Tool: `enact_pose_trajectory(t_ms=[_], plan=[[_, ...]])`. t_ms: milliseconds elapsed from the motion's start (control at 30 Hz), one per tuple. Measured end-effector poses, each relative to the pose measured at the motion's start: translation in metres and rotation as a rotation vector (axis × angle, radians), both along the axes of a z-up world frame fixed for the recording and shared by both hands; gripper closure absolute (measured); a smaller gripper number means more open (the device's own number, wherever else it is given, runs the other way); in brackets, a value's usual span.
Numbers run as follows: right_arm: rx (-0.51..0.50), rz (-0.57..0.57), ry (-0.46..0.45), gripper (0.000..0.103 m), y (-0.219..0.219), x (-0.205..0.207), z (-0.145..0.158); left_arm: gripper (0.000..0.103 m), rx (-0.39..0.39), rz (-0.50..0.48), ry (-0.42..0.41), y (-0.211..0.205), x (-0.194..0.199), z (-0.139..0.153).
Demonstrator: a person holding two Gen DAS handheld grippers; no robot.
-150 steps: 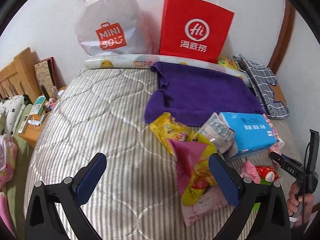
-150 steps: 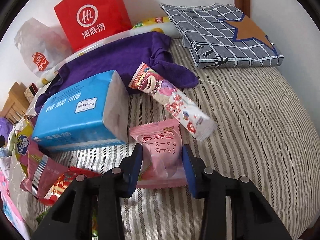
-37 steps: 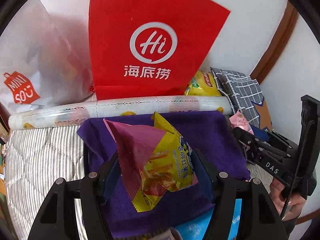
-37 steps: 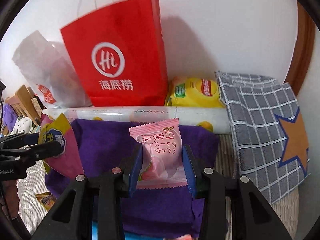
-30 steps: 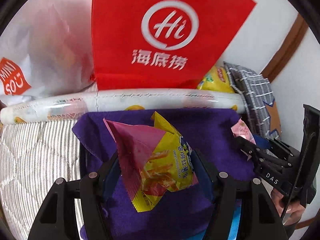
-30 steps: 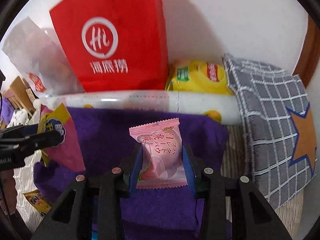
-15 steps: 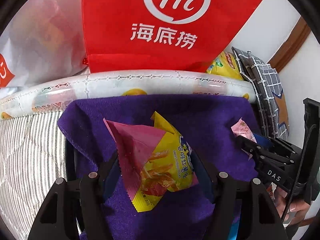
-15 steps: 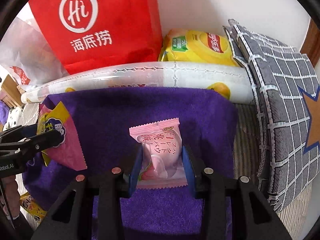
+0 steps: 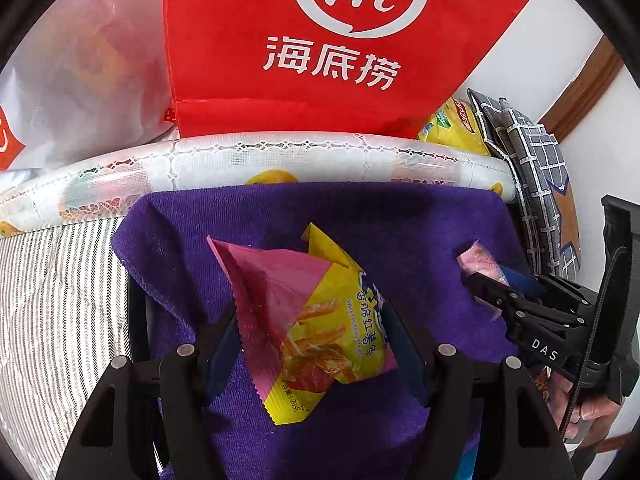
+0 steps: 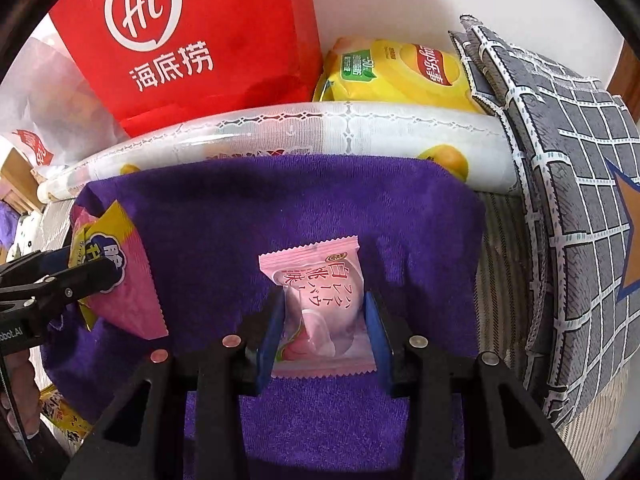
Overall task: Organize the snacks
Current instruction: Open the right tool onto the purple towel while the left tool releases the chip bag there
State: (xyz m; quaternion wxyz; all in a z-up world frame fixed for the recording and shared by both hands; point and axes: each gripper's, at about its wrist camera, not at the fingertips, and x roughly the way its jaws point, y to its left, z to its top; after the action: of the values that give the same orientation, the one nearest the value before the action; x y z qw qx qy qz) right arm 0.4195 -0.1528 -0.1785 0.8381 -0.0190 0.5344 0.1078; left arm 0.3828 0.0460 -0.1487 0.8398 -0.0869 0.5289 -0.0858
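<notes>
- The sweet potato chip bag [image 9: 316,320], pink and yellow, sits clamped between the blue pads of the left gripper [image 9: 312,344], raised above the left part of the purple towel [image 9: 360,216].
- The pink peach snack packet [image 10: 320,312] is pinched by its sides in the right gripper [image 10: 322,336], over the middle of the same towel.
- In the left wrist view the right gripper shows at the right edge, with a hand [image 9: 576,408] on its handle.
- The towel lies spread on the striped quilted bed [image 9: 52,300].
- Just behind the towel's far edge lies a long roll of fruit-printed plastic [image 10: 320,136].
- Behind the roll a red Hi paper bag [image 10: 192,40] stands against the white wall, with a white plastic shopping bag [image 9: 80,80] to its left and a yellow chip bag [image 10: 396,76] to its right.
- A grey checked cushion with a star [image 10: 568,200] lies to the right of the towel.
</notes>
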Motion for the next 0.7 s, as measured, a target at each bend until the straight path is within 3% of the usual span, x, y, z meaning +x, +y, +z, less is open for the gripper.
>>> enact_pose_trajectory(t_ms=[100,233,300,367,467,700], plan=[[-0.006,0.014,-0.002,0.062,0.004,-0.001,0.000,0.037,-0.003,-0.001,0.008,0.001,0.001,0.000],[-0.025,0.025,-0.043,0.051,0.006,-0.005,0.009,0.036,-0.002,-0.001,0.024,0.001,0.000,0.003],[-0.021,0.033,-0.067,0.045,0.005,-0.009,0.019,0.026,0.004,0.004,0.019,0.000,-0.002,0.009],[-0.013,0.030,-0.101,0.036,0.005,-0.015,0.031,0.020,0.012,0.015,-0.004,-0.001,-0.008,0.018],[-0.013,0.017,-0.149,0.021,0.000,-0.027,0.051,0.020,0.020,0.028,-0.036,-0.002,-0.019,0.031],[-0.059,-0.045,-0.253,0.020,-0.019,-0.072,0.090,0.020,0.042,0.037,-0.086,-0.006,-0.053,0.057]])
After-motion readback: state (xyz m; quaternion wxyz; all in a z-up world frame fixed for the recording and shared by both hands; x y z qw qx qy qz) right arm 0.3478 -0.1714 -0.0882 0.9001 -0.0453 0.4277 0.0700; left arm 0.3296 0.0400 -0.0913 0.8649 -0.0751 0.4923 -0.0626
